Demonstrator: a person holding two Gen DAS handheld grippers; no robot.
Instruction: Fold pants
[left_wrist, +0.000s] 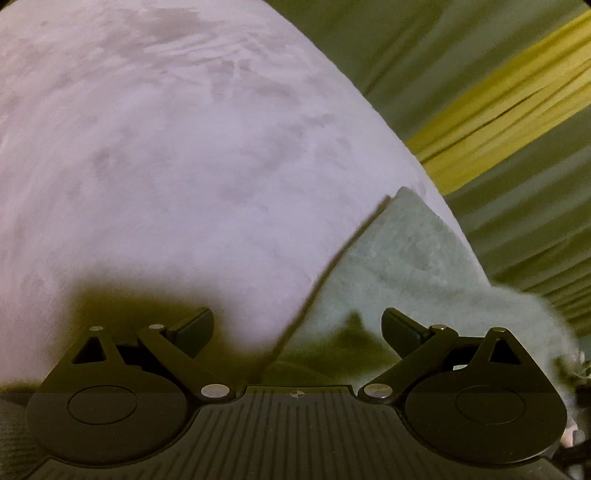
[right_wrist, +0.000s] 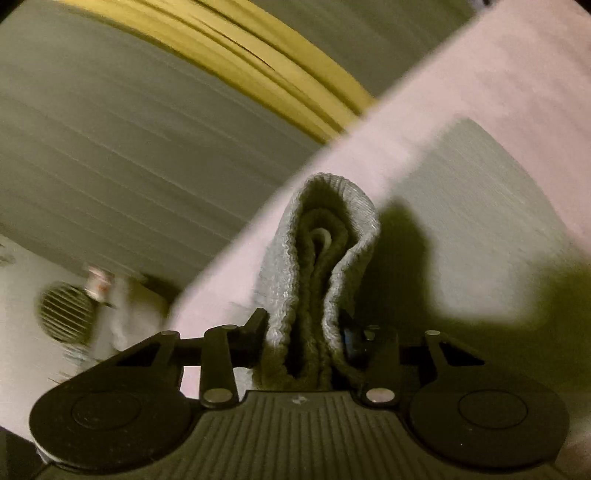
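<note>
Right gripper (right_wrist: 304, 332) jaws pinch bunched grey pants (right_wrist: 317, 258); left gripper (left_wrist: 297, 328) jaws spread, empty

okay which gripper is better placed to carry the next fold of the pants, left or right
Right. The right gripper is already shut on a bunched ribbed edge of the pants, while the left gripper hangs open over the flat cloth, gripping nothing.
</note>
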